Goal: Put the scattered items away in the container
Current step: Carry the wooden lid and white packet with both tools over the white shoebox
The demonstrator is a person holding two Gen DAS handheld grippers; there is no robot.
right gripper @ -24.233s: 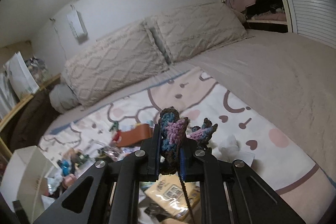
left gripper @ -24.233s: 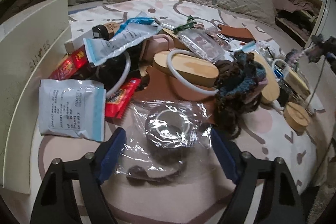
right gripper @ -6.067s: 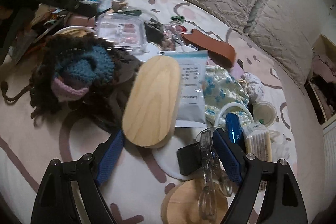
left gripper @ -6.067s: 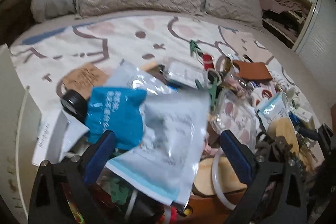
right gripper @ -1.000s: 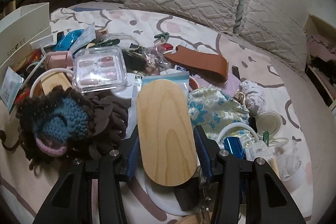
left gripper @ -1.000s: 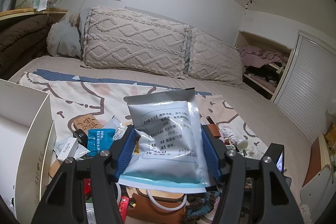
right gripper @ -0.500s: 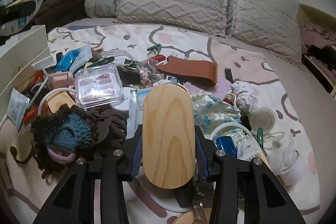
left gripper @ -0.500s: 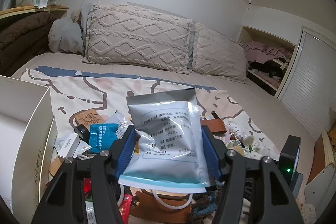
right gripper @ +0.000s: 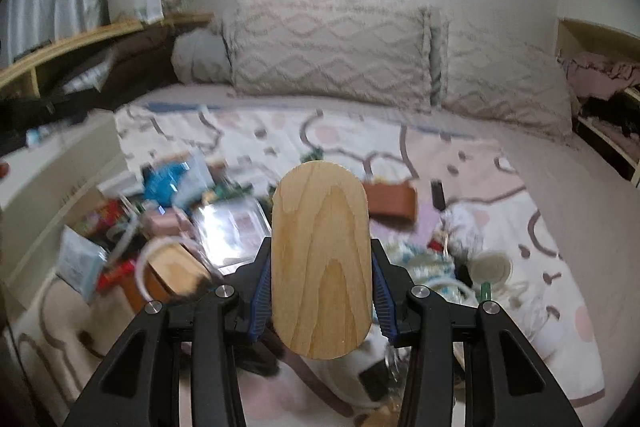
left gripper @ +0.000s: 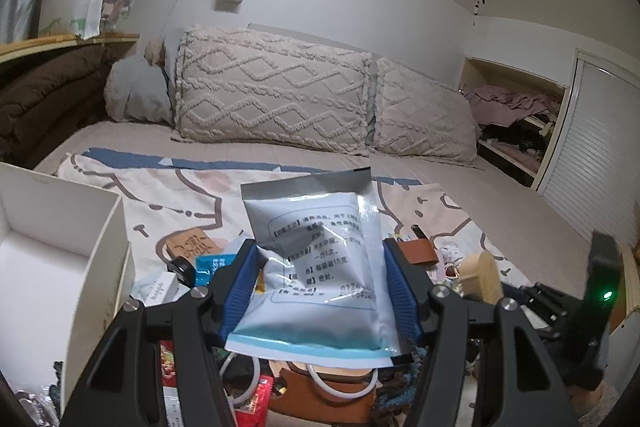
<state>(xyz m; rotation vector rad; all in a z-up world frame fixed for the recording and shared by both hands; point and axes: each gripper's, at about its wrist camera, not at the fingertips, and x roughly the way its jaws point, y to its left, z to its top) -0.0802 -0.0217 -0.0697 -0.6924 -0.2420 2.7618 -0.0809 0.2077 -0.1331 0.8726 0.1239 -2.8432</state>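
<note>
While left fingers (left gripper: 394, 285) pinch the sachet (left gripper: 320, 267), right fingers (right gripper: 380, 291) clamp the wooden lid (right gripper: 320, 259).

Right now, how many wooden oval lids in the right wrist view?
2. One lid stands upright, clamped in the right gripper. A second lid, with a white ring around it, lies in the clutter lower left. More may be hidden under the pile.

Bed (left gripper: 460, 183), beige cover, with a cartoon-print blanket (left gripper: 180, 195) across its middle. On it: two knitted cream pillows (left gripper: 272, 103) at the head; a white box (left gripper: 60, 267) at the left edge; a heap of small items, including a brown leather case (right gripper: 390, 199) and a clear plastic case (right gripper: 234, 227).
</note>
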